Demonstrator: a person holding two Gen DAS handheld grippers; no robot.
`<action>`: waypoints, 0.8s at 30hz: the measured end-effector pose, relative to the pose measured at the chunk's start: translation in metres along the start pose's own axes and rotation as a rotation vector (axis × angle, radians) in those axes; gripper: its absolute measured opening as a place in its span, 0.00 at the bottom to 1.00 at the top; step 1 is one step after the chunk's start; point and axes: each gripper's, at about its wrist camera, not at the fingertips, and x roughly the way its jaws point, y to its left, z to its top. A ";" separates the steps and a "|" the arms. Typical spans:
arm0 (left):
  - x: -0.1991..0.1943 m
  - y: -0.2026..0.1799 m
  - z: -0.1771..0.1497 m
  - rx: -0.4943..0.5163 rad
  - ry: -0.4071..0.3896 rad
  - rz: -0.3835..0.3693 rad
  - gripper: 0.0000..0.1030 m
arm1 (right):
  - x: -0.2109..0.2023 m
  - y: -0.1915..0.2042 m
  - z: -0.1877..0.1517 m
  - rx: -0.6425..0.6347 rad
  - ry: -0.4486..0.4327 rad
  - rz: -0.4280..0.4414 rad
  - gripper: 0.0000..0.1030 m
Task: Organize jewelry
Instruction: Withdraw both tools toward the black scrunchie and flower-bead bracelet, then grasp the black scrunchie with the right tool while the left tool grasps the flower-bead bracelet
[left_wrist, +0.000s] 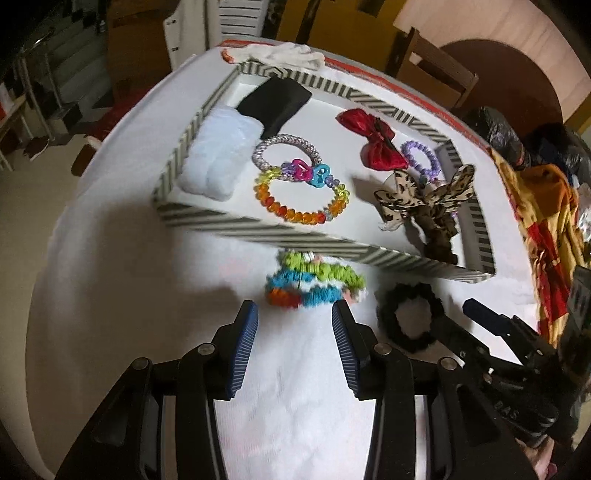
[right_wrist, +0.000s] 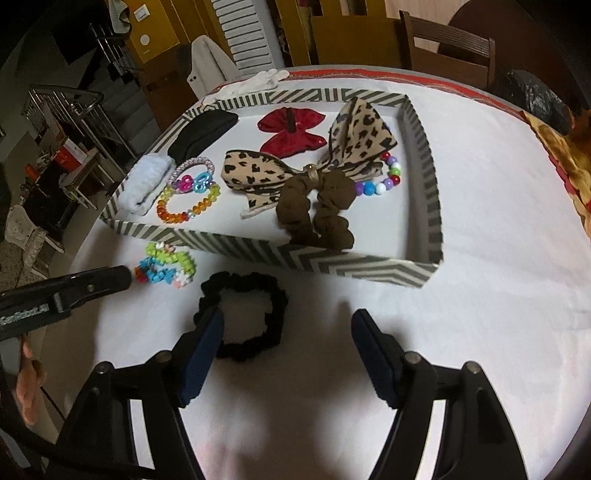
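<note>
While most of the jewelry already lies inside the striped tray (left_wrist: 258, 236), two pieces are outside it on the white tablecloth (left_wrist: 110, 277), near its front wall: a multicoloured woven bracelet (left_wrist: 314, 280) and, to its right, a black scrunchie (right_wrist: 243, 314).

Left gripper (left_wrist: 293, 314) hovers just short of the woven bracelet, fingers apart and holding nothing, with the bracelet lined up in the gap ahead. Right gripper (right_wrist: 288, 321) is likewise spread wide and empty; its left finger (right_wrist: 201, 354) overlaps the scrunchie's near left edge in the right wrist view, though whether it touches the fabric is hard to tell.

Inside the tray sit a beaded bracelet (left_wrist: 301, 199), a red bow (left_wrist: 373, 140), a leopard-print bow scrunchie (right_wrist: 295, 177), a black pad (left_wrist: 273, 103) and a white folded cloth (left_wrist: 218, 162).

The step in hand looks like collecting the last loose pieces. Next, the left gripper likely needs to move forward and down, close across the bracelet's soft loops, then lift it over the near wall into free tray space.
</note>
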 end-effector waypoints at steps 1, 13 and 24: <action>0.005 -0.001 0.003 0.005 0.007 0.006 0.45 | 0.002 0.000 0.000 0.001 0.003 0.000 0.67; 0.023 0.001 0.012 0.046 0.027 0.031 0.29 | 0.014 0.010 0.004 -0.057 -0.025 -0.056 0.29; -0.007 0.006 0.003 0.025 0.015 -0.038 0.09 | -0.024 0.003 0.002 -0.057 -0.049 0.037 0.07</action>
